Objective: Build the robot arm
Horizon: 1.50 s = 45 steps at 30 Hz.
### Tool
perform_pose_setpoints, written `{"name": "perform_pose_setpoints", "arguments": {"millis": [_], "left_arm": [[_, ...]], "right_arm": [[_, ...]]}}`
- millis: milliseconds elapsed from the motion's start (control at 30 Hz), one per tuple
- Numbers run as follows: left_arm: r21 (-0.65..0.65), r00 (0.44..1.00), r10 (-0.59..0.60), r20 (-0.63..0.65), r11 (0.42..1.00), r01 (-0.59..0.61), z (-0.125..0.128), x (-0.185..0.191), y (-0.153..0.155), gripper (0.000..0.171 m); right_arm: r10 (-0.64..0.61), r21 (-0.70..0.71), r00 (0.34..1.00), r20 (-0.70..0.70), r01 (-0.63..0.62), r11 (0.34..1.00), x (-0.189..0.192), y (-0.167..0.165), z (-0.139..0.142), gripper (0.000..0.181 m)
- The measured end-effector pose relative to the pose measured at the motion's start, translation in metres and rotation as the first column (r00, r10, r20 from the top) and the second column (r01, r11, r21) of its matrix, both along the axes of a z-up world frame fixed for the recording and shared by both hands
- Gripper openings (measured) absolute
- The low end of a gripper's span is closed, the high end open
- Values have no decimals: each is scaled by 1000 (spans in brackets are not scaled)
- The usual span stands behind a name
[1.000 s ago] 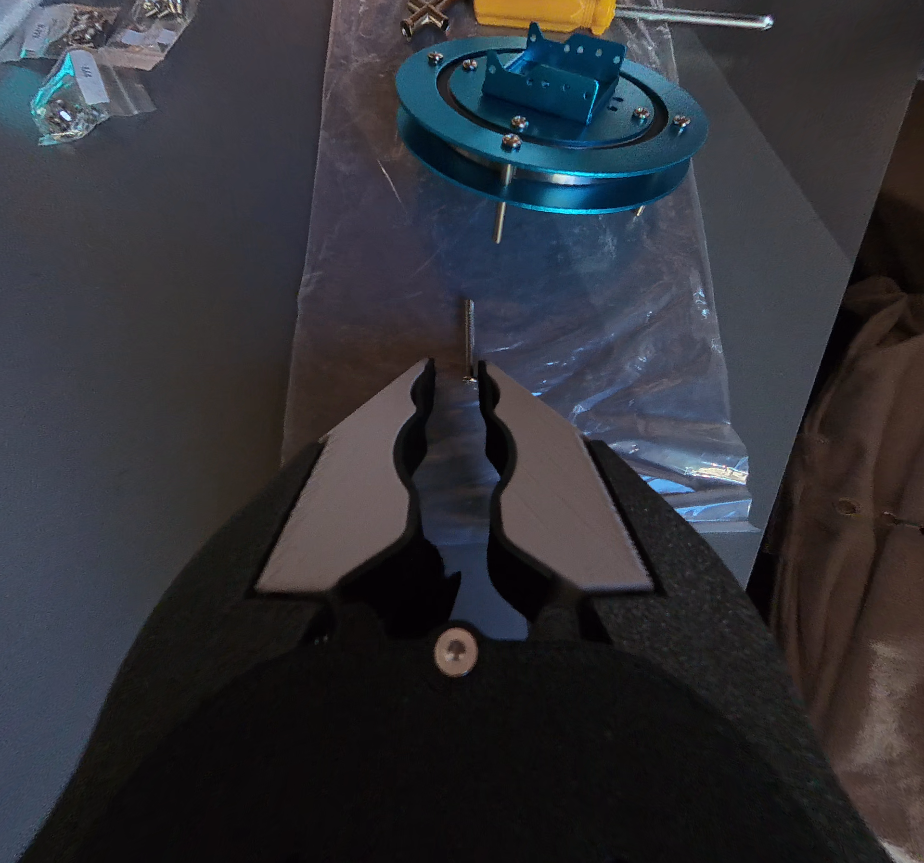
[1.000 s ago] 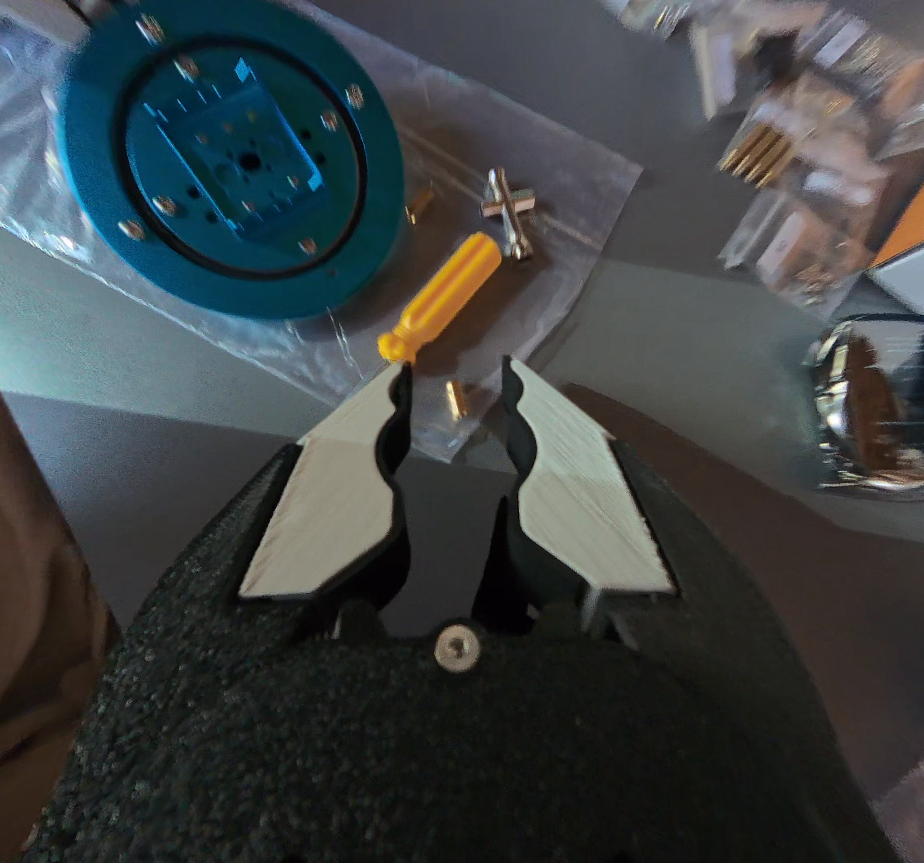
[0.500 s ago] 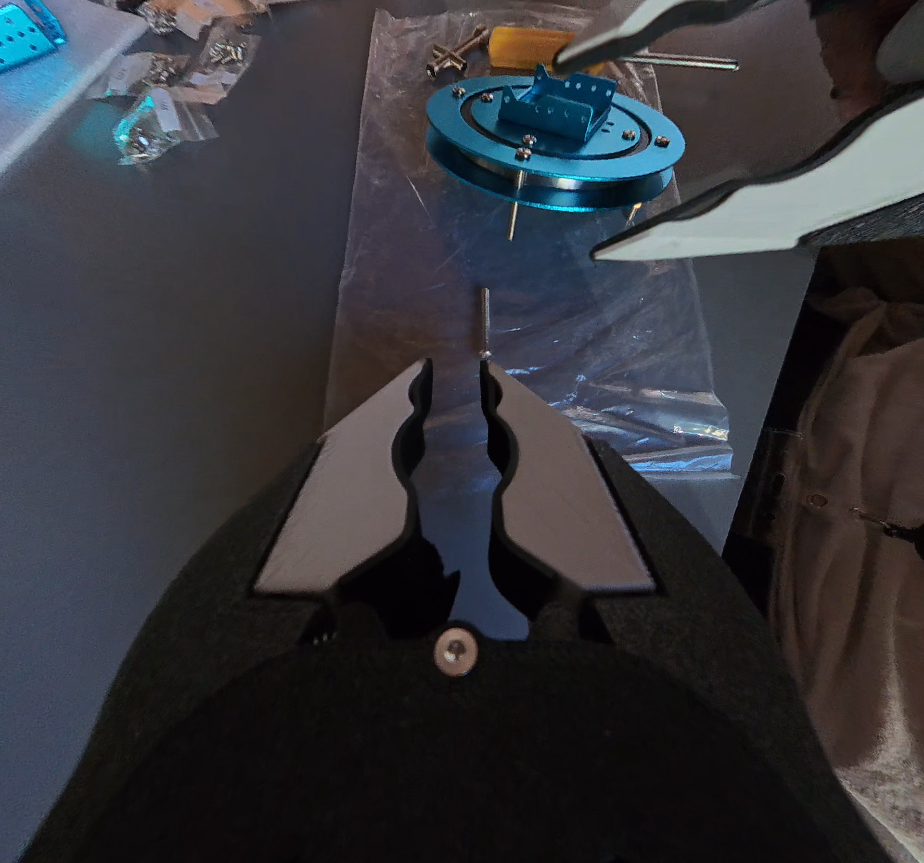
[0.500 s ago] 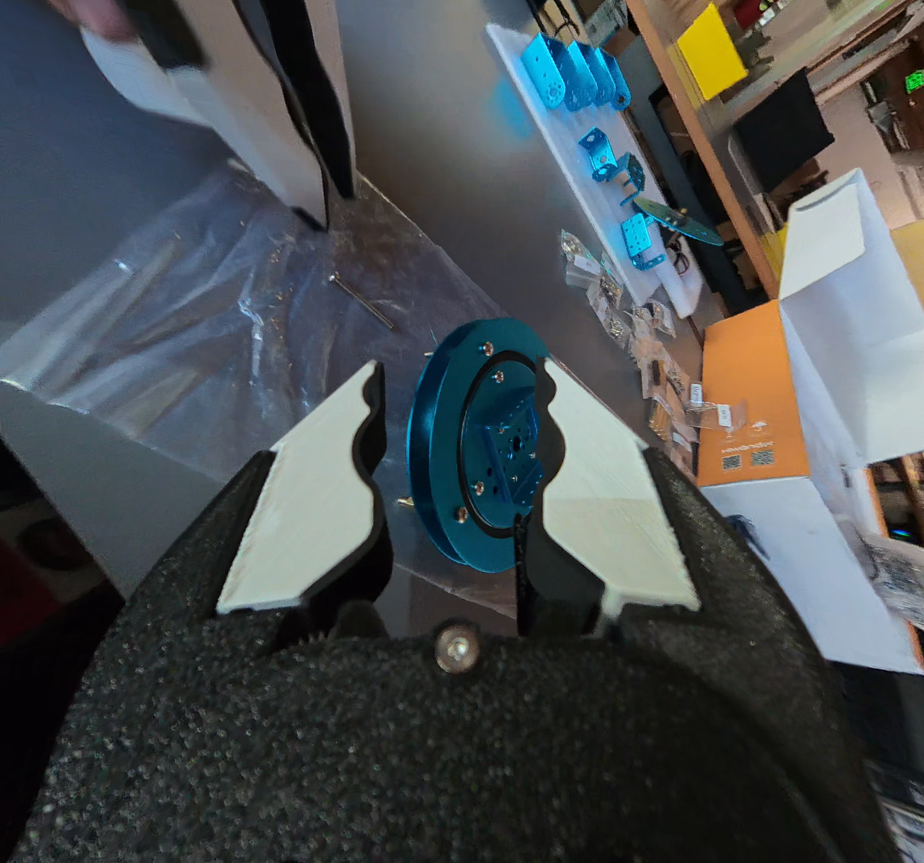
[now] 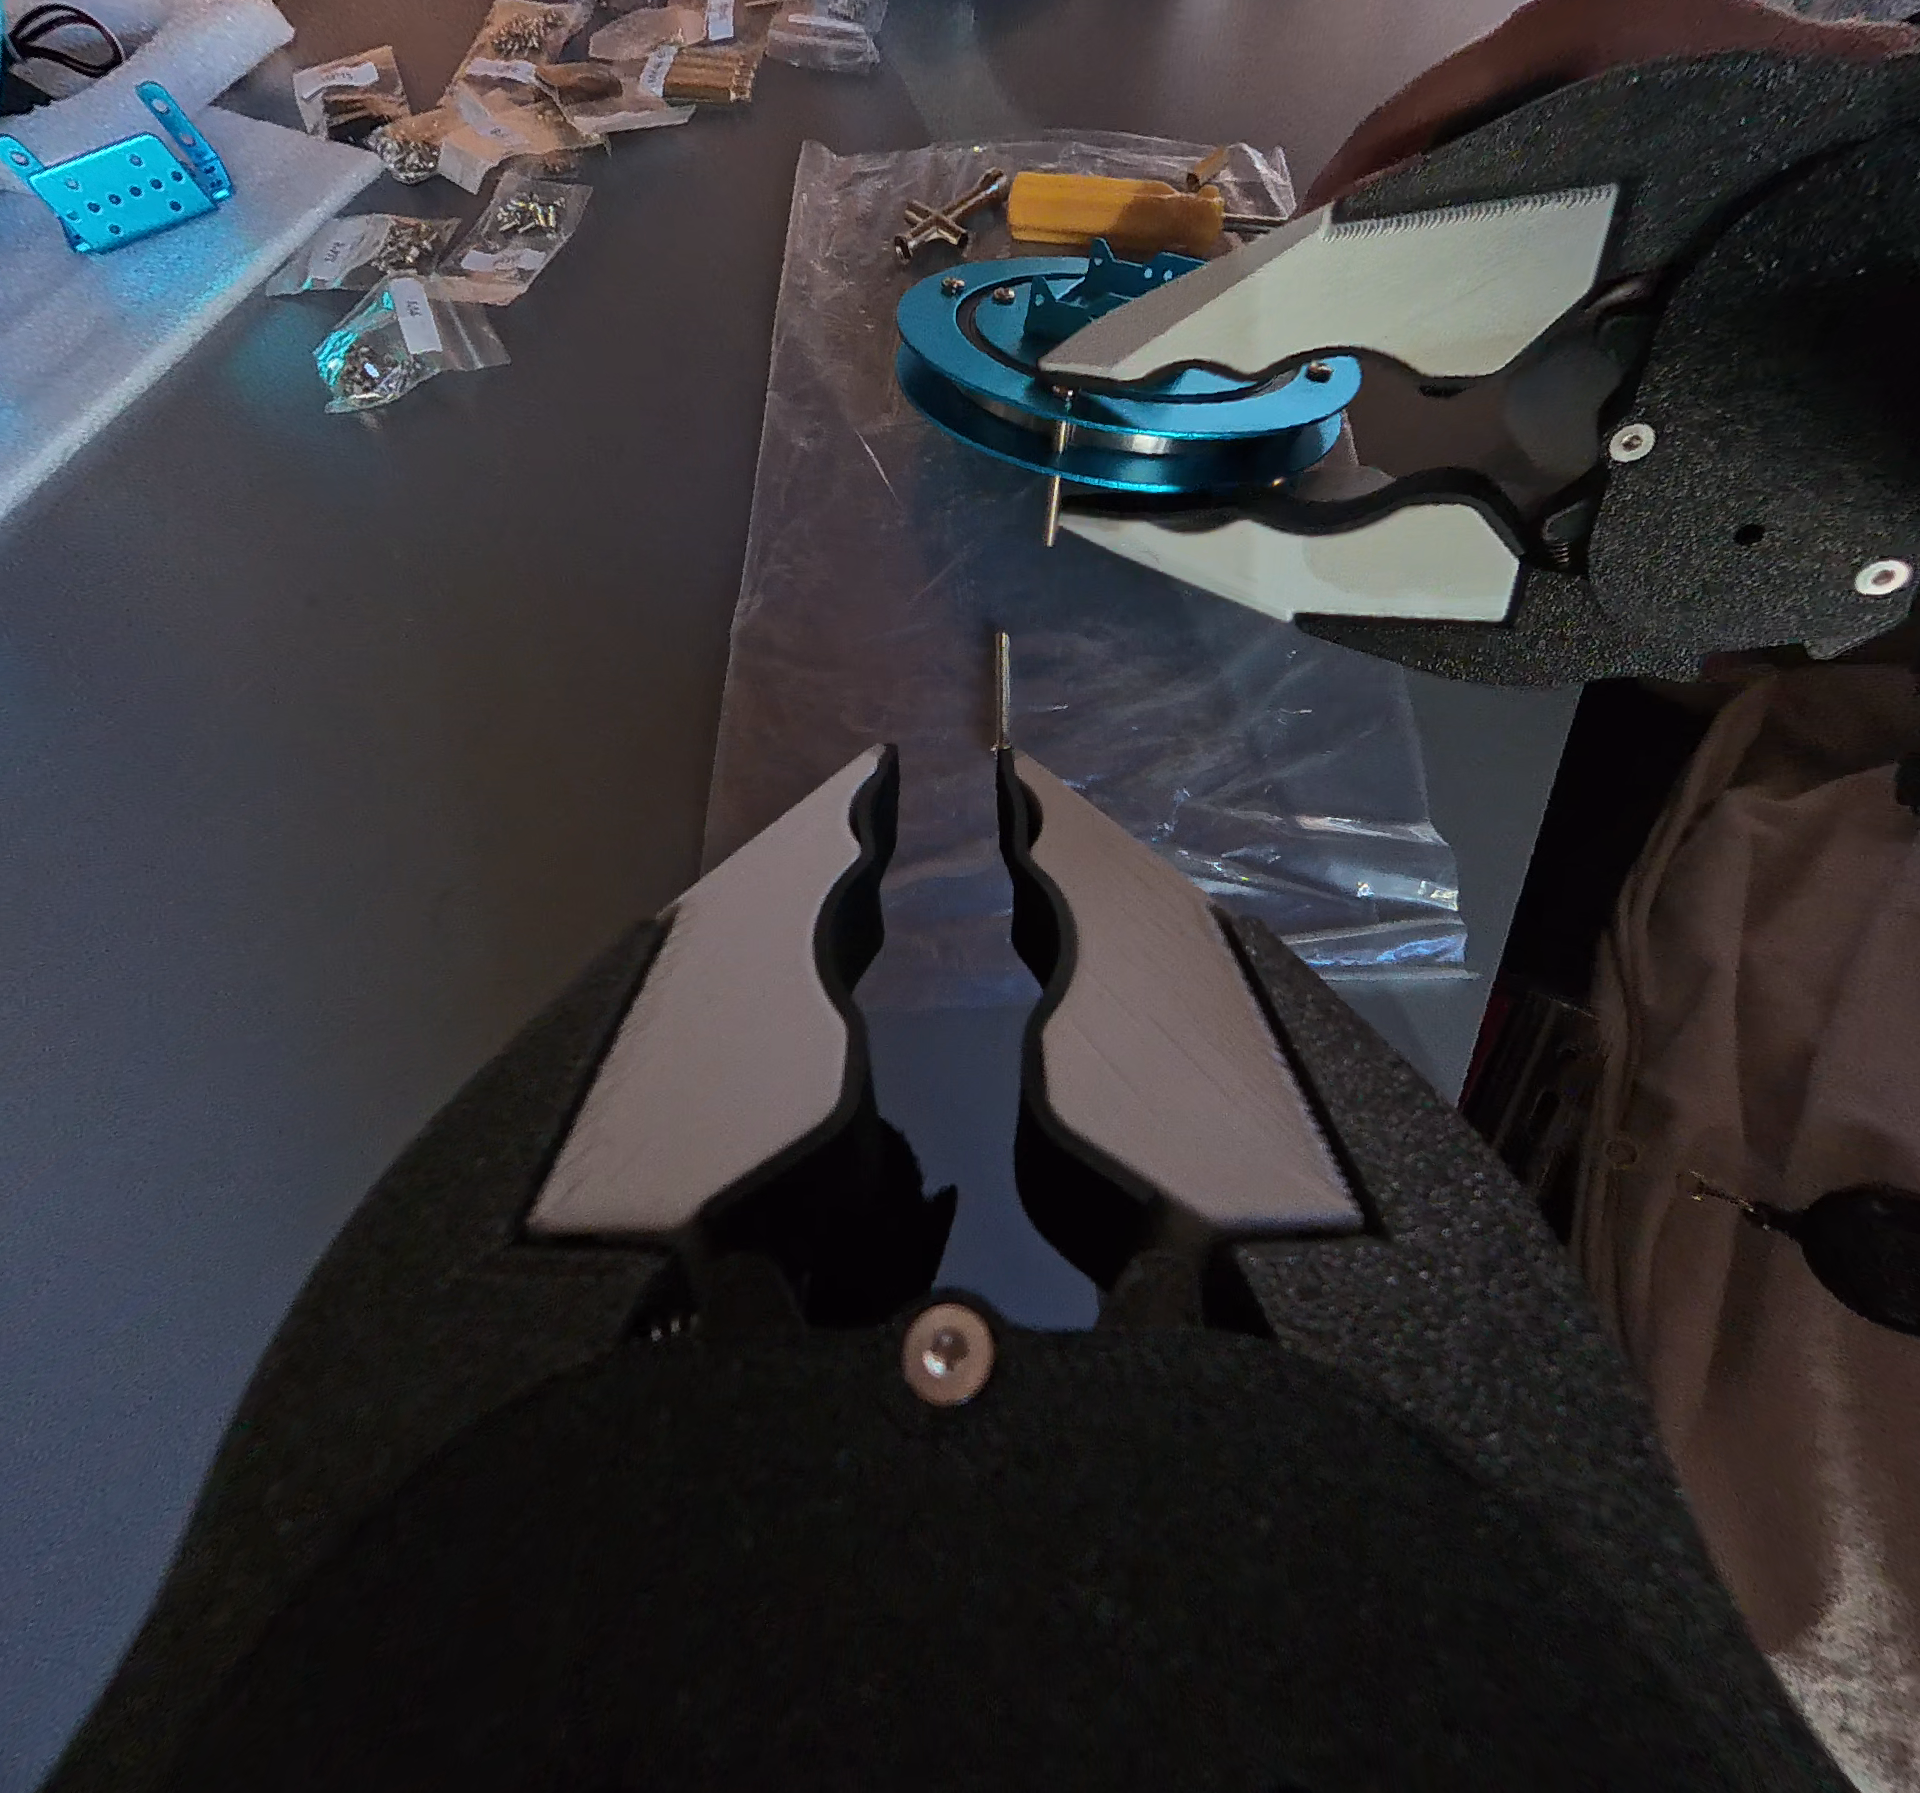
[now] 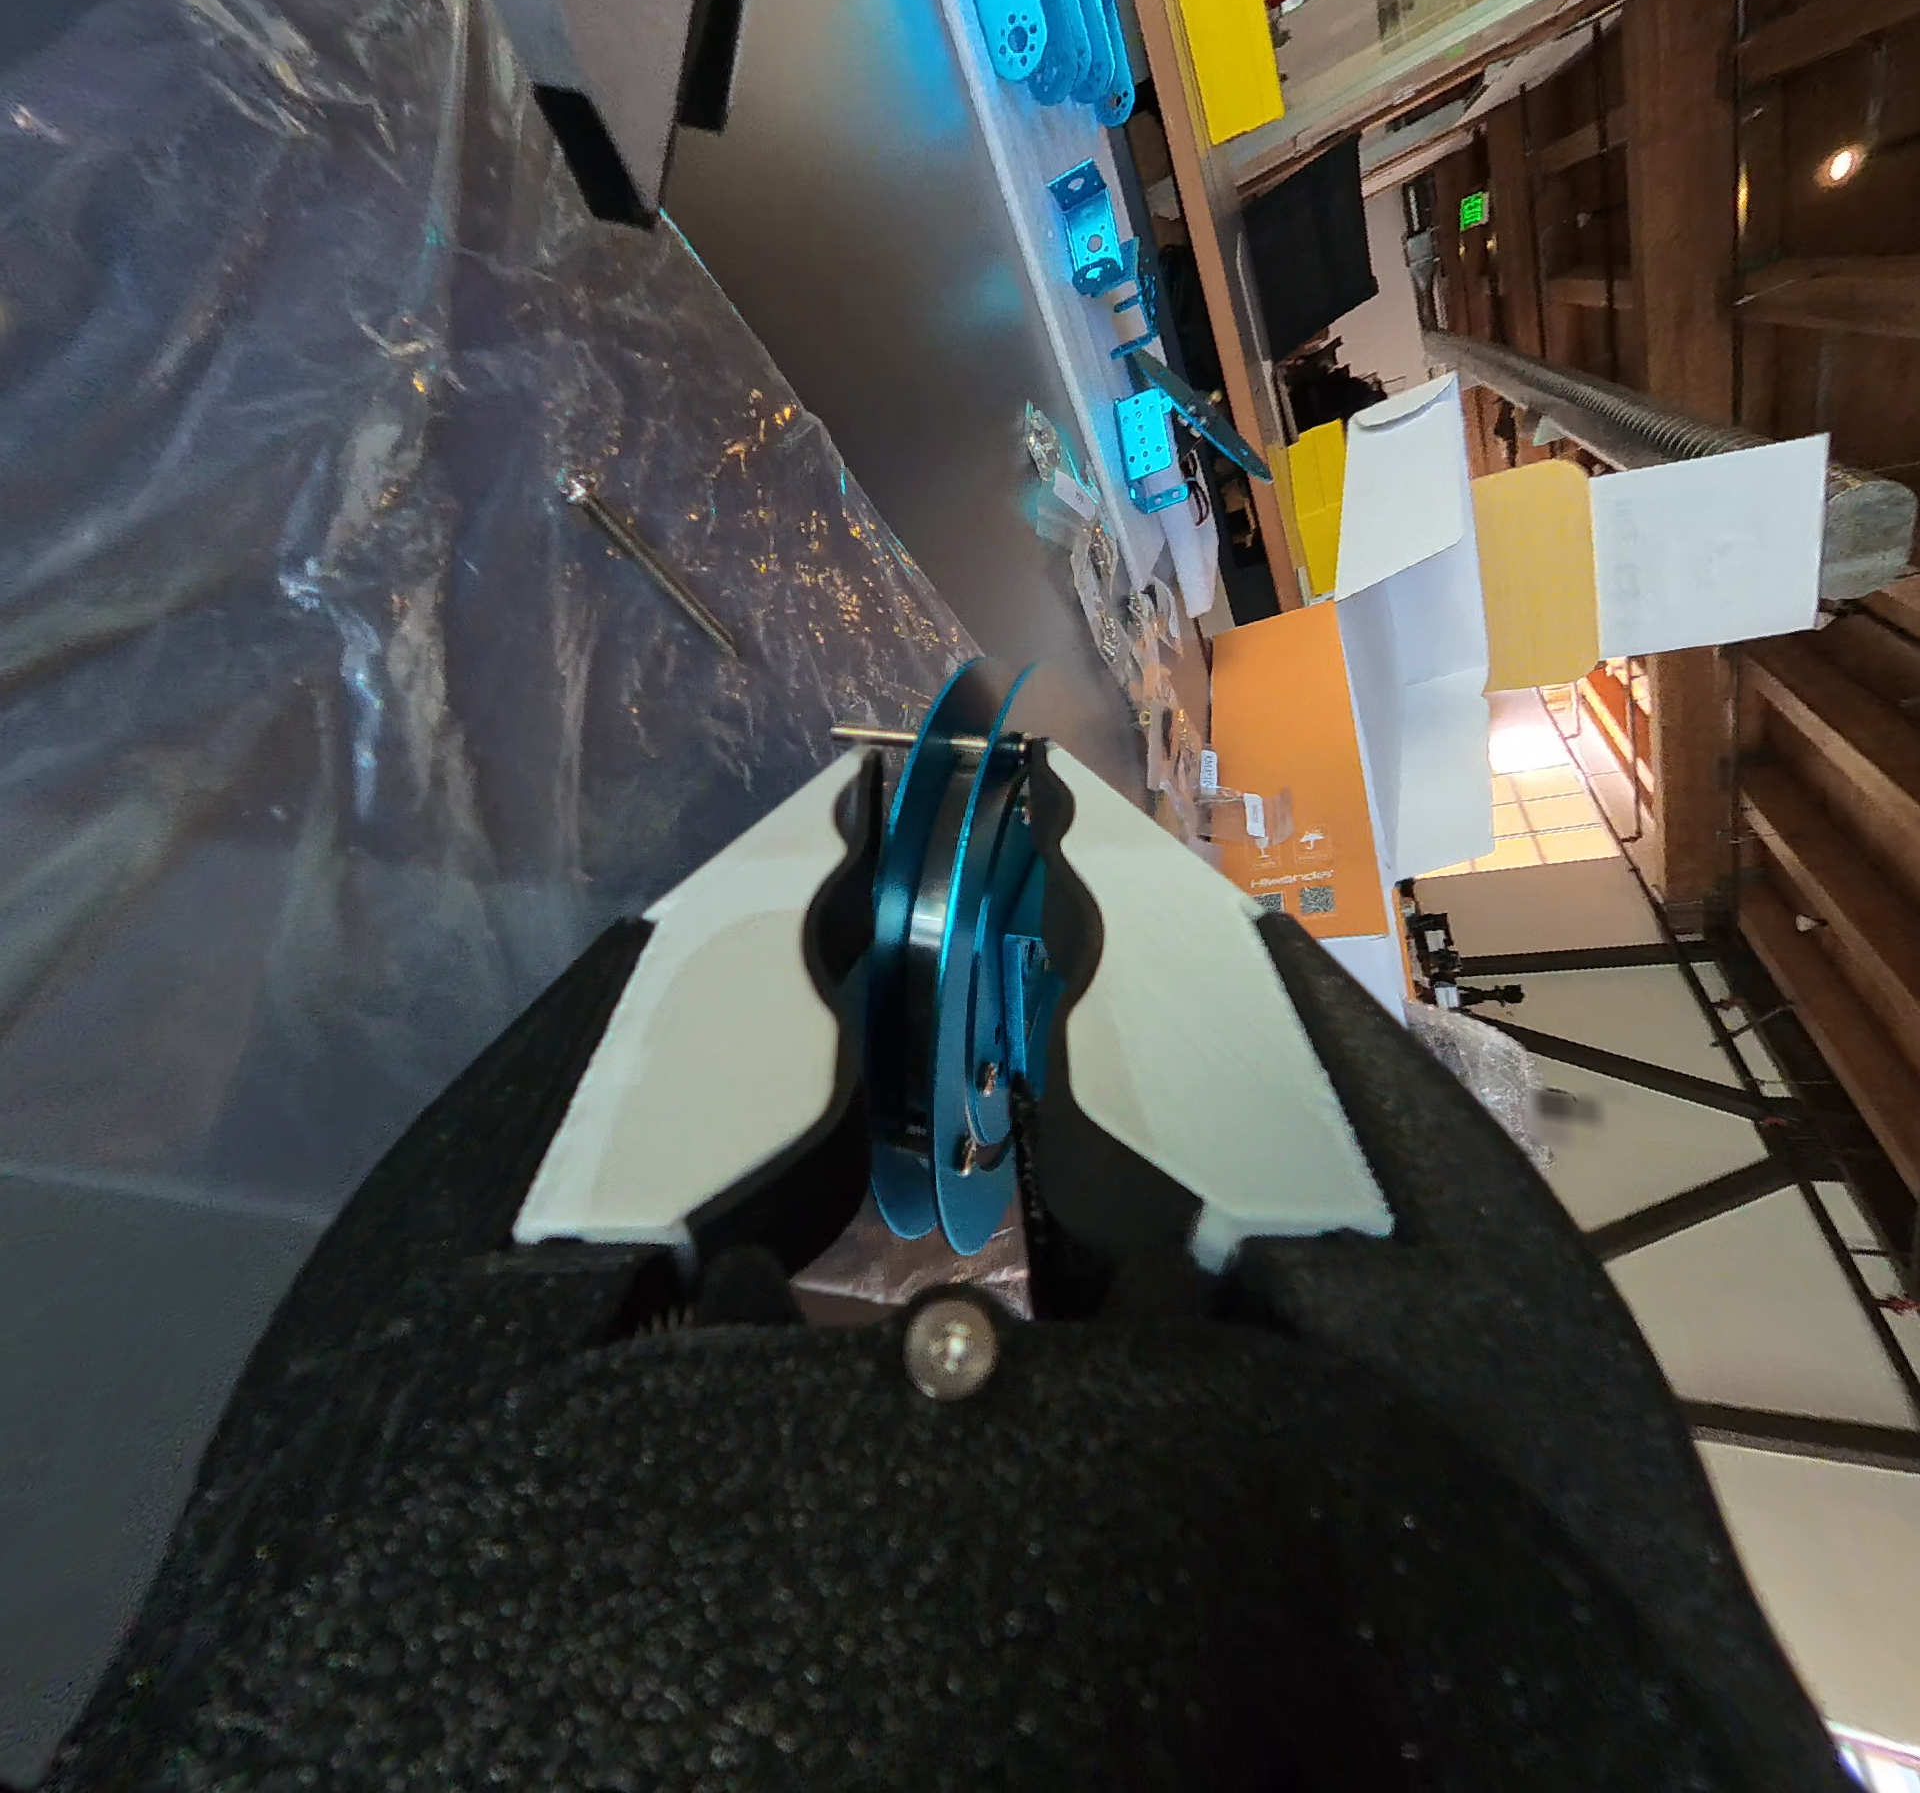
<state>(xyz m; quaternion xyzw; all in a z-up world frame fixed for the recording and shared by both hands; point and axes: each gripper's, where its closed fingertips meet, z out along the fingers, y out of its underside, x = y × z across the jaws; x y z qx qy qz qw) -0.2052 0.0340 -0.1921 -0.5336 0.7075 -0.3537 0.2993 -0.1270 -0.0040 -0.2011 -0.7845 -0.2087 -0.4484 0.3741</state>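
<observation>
Gripped the blue disc (image 6: 935, 912) across its thickness with the right gripper (image 6: 951, 756), one finger against each flange face and the rim edge-on to that camera. Seemed closed firmly on it.

Held it over the far part of a clear plastic sheet (image 5: 883, 600), faces roughly level, with a small blue bracket (image 5: 1081, 283) on top. Showed a thin bolt (image 5: 1055, 496) through the near rim, pointing down.

Placed the disc ahead of, slightly right of and well apart from the left gripper (image 5: 945, 756), so far nearer the right one. Posed the left low over the sheet's near end, fingers narrowly parted, holding nothing.

Found a long loose screw (image 5: 1001, 694) just beyond its right fingertip, head nearest, long axis running away toward the disc. Noted a yellow screwdriver (image 5: 1112, 205) and a cross wrench (image 5: 951, 216) behind the disc, and small hardware bags (image 5: 416, 351) far left.
</observation>
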Motion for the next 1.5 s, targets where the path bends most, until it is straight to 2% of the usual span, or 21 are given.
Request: {"name": "perform_pose_setpoints", "arguments": {"millis": [100,200,333,467,533,600,667,733,767,833,967,1067,1167,1267,1367,1500], "left_arm": [[1,1000,3,1,1000,-3,-1,2,1,18],[5,1000,4,6,1000,-4,-2,6,2,18],[-2,1000,-27,6,1000,27,-2,13,-2,18],[28,993,-105,53,994,104,19,23,-6,18],[41,979,-172,110,985,168,40,29,-9,23],[43,952,-240,189,971,236,67,32,-12,30],[13,918,-312,246,948,319,89,32,-18,44],[-24,888,-387,250,914,405,97,30,-24,45],[-41,879,-403,253,904,426,99,32,-24,45],[-86,873,-428,234,885,457,96,35,-24,44],[-185,878,-436,197,863,470,80,48,-20,36],[-237,887,-431,164,856,460,68,58,-14,35],[-242,877,-471,93,844,479,56,59,-13,26],[-211,871,-490,34,848,486,44,63,-9,21],[-222,865,-501,32,840,495,41,64,-10,16],[-231,861,-507,42,834,502,40,61,-6,16]], "right_arm": [[17,24,999,-27,-16,1000,1,0,4,22],[56,78,997,-50,-52,996,3,-5,21,13],[144,111,967,-211,-123,986,8,-10,45,12],[275,142,880,-388,-238,961,5,-14,72,12],[345,145,769,-539,-319,937,-3,-16,87,11],[403,152,600,-691,-424,893,-16,-17,100,12],[418,174,382,-824,-531,829,-28,-16,106,12],[390,199,199,-899,-606,770,-32,-12,106,12],[361,203,132,-923,-629,751,-33,-8,103,12],[328,214,54,-943,-656,724,-30,1,95,12],[285,245,-49,-957,-659,711,-20,17,78,12],[256,250,-89,-963,-654,714,-14,24,68,12],[252,222,-57,-966,-680,699,-12,30,61,13],[250,219,-59,-966,-700,680,-12,33,60,12],[297,217,-8,-955,-702,678,-8,35,58,13],[321,217,11,-947,-714,665,0,24,54,16]]}}
